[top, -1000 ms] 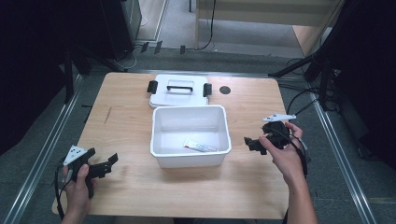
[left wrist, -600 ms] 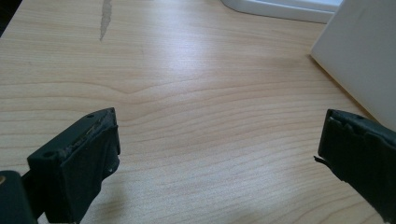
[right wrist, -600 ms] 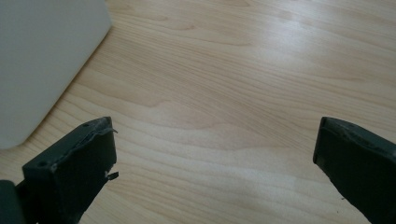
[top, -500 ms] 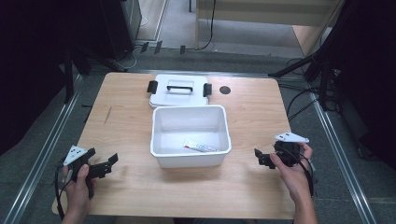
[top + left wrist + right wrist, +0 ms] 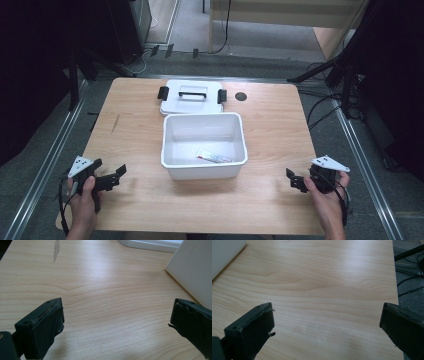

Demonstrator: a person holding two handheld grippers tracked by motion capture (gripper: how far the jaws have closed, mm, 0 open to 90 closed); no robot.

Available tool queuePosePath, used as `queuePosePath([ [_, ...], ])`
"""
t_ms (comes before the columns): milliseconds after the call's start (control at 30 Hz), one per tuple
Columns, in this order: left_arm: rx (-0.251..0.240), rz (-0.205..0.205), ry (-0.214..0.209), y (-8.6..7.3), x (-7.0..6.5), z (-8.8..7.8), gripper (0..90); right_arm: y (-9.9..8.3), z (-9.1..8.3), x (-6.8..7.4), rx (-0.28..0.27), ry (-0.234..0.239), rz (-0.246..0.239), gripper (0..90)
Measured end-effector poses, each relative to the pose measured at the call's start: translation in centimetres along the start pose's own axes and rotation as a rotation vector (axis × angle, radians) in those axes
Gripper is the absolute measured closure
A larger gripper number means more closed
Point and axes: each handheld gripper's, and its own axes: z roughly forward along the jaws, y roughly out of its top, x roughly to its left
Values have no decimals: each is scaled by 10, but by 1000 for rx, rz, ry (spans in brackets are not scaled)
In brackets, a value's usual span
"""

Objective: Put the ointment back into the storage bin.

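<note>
High view: the right gripper (image 5: 299, 181), beside the white bin (image 5: 172, 167) a second ago, now sits low at the table's (image 5: 270, 130) right front corner, well apart from the bin; the left gripper (image 5: 111, 176) has not moved from the left front corner. Both sets of jaws stand wide apart and hold nothing — bare wood lies between them in each gripper view. Inside the bin a tube (image 5: 214, 157) lies flat near the front wall, its long axis running roughly left–right, slightly tilted. The lid (image 5: 192, 95) rests just behind the bin.
</note>
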Motion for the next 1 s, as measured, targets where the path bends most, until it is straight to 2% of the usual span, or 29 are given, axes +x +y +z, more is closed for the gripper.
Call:
queuePosePath([
  [400, 1, 0, 1, 0, 0, 0, 0, -26, -18, -20, -35, -26, 54, 0],
  [567, -1, 1, 1, 0, 0, 0, 0, -40, -22, -24, -51, -54, 84, 0],
  [867, -5, 2, 0, 0, 0, 0, 0, -58, -31, -30, -80, -74, 129, 0],
  [1000, -1, 6, 1, 0, 0, 0, 0, -62, -35, -28, -101, -85, 138, 0],
])
